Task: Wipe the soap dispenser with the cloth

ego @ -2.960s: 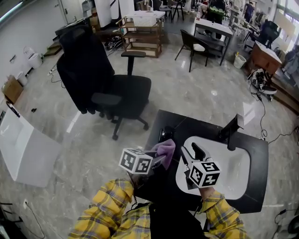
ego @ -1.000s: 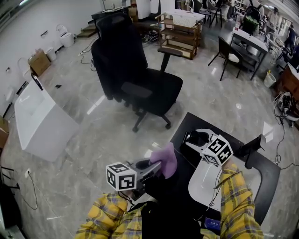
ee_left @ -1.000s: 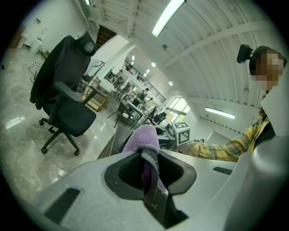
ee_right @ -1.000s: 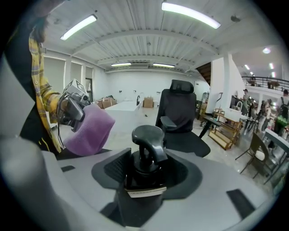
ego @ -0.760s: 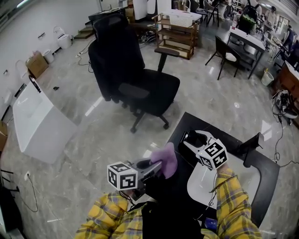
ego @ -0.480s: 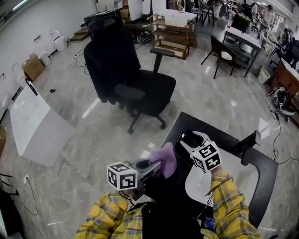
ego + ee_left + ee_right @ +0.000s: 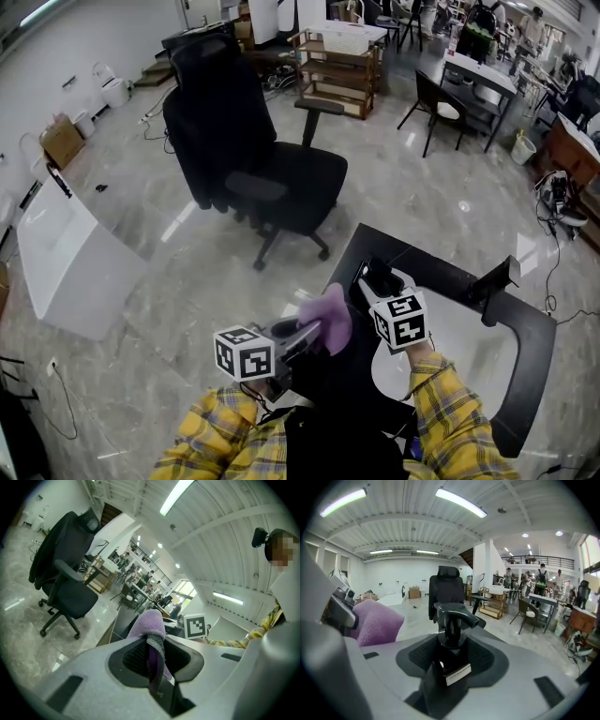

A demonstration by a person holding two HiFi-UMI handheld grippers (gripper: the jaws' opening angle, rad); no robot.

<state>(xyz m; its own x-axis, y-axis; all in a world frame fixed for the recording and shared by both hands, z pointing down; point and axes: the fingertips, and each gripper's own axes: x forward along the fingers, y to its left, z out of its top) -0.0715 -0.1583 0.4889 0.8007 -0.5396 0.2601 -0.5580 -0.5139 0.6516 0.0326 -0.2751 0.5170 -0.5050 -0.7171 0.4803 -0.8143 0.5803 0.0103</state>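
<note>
Purple cloth (image 7: 326, 317) is bunched and pinched in the left gripper (image 7: 314, 330), jaws pressed together on the fabric, and a fold sticks out past the tips. Right gripper (image 7: 376, 285) has the black soap dispenser (image 7: 451, 620) between its jaws. They've just been closing, and the pads sit against the bottle's body on both sides. Dispenser is upright in the right gripper view: pump head on top, spout pointing right, white label low on the front. In the head view it's over the left end of the black worktop (image 7: 441, 279), by the left rim of the white sink (image 7: 473, 342). Cloth sits just left of the dispenser, near but apart, no contact yet. Black faucet (image 7: 494, 281) stands at the far right side of the sink. Black office chair (image 7: 246, 159) is on the grey floor, well clear on the far left.
</note>
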